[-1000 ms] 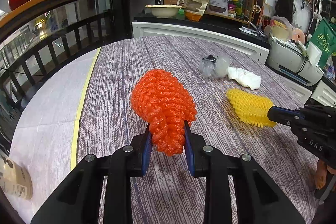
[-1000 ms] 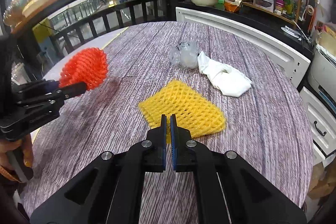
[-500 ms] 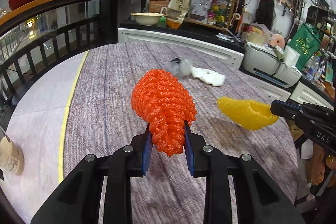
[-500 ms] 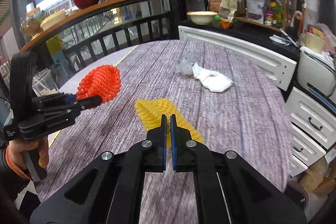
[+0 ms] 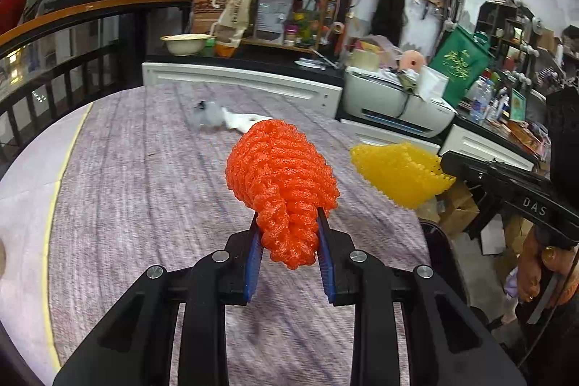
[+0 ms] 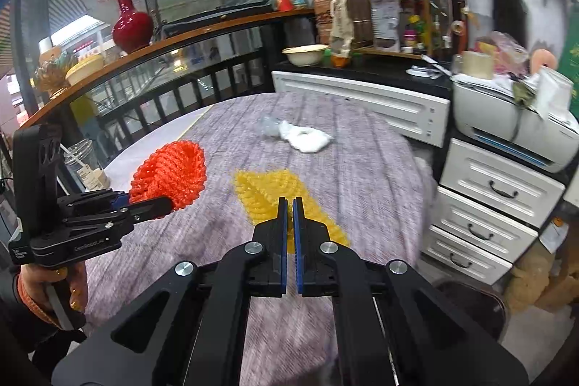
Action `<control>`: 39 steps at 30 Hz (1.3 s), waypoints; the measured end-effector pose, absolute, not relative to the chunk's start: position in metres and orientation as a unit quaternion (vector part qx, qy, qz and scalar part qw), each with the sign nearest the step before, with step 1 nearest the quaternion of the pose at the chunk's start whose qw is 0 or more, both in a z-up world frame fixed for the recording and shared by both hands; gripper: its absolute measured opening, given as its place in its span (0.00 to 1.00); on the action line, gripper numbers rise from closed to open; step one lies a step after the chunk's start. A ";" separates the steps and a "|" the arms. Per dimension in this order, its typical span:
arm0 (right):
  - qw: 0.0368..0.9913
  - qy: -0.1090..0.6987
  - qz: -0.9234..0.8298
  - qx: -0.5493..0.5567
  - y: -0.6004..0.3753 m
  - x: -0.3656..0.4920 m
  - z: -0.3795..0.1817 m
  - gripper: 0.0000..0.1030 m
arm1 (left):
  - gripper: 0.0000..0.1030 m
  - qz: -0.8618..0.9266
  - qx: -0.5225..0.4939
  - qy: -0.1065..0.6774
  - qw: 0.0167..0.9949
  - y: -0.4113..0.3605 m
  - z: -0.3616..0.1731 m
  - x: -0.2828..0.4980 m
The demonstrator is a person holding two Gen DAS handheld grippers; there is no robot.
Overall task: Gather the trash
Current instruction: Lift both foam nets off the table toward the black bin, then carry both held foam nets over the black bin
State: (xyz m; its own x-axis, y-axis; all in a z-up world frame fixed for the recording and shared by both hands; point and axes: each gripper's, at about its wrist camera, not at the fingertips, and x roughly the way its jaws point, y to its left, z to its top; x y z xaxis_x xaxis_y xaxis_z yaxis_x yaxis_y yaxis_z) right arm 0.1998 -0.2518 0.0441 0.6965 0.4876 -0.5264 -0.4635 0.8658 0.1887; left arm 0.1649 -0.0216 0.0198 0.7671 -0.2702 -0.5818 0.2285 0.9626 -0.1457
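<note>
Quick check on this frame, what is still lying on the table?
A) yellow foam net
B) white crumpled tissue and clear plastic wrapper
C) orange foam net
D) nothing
B: the white crumpled tissue and clear plastic wrapper lie on the table, while the left gripper clamps the orange foam net and the right gripper pinches the yellow foam net, both lifted.

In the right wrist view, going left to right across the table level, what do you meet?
Left tongs → orange foam net → yellow foam net → white crumpled tissue → white drawer cabinet.
</note>
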 end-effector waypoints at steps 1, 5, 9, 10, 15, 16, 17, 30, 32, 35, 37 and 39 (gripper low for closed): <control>0.922 0.292 0.252 0.024 -0.261 0.195 0.042 0.04 | 0.27 -0.140 -0.033 0.314 0.939 -0.028 0.020 0.164; 0.926 0.295 0.232 0.037 -0.290 0.181 0.033 0.04 | 0.26 -0.164 -0.033 0.315 0.934 -0.053 0.019 0.161; 0.928 0.304 0.205 0.059 -0.320 0.171 0.021 0.04 | 0.26 -0.189 -0.032 0.319 0.928 -0.079 0.014 0.157; 0.929 0.305 0.200 0.064 -0.327 0.169 0.019 0.04 | 0.26 -0.196 -0.032 0.320 0.926 -0.087 0.013 0.156; 0.933 0.311 0.160 0.082 -0.364 0.157 0.006 0.04 | 0.26 -0.225 -0.031 0.321 0.920 -0.119 0.010 0.150; 0.934 0.311 0.153 0.083 -0.370 0.154 0.004 0.04 | 0.26 -0.230 -0.031 0.322 0.918 -0.125 0.009 0.150; 0.935 0.313 0.145 0.085 -0.377 0.152 0.001 0.04 | 0.26 -0.235 -0.031 0.324 0.916 -0.131 0.009 0.150; 0.925 0.357 0.067 0.111 -0.437 0.143 -0.056 0.04 | 0.26 -0.288 -0.009 0.353 0.890 -0.204 -0.017 0.145; 0.921 0.366 0.060 0.116 -0.442 0.145 -0.066 0.04 | 0.26 -0.293 -0.006 0.359 0.886 -0.212 -0.022 0.146; 0.917 0.378 0.050 0.119 -0.446 0.149 -0.082 0.04 | 0.26 -0.300 0.002 0.366 0.881 -0.225 -0.028 0.145; 0.916 0.383 0.038 0.114 -0.448 0.151 -0.091 0.04 | 0.26 -0.304 0.006 0.370 0.878 -0.231 -0.031 0.145; 0.913 0.391 0.027 0.114 -0.451 0.154 -0.102 0.04 | 0.26 -0.307 0.009 0.376 0.874 -0.236 -0.035 0.145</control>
State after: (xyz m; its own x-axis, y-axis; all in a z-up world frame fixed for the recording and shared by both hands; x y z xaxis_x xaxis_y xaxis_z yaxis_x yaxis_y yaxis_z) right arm 0.1536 -0.4511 -0.1025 0.6920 0.1385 -0.7084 0.0402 0.9725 0.2295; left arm 0.1450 -0.2361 -0.0353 0.5294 -0.5297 -0.6627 0.5440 0.8114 -0.2140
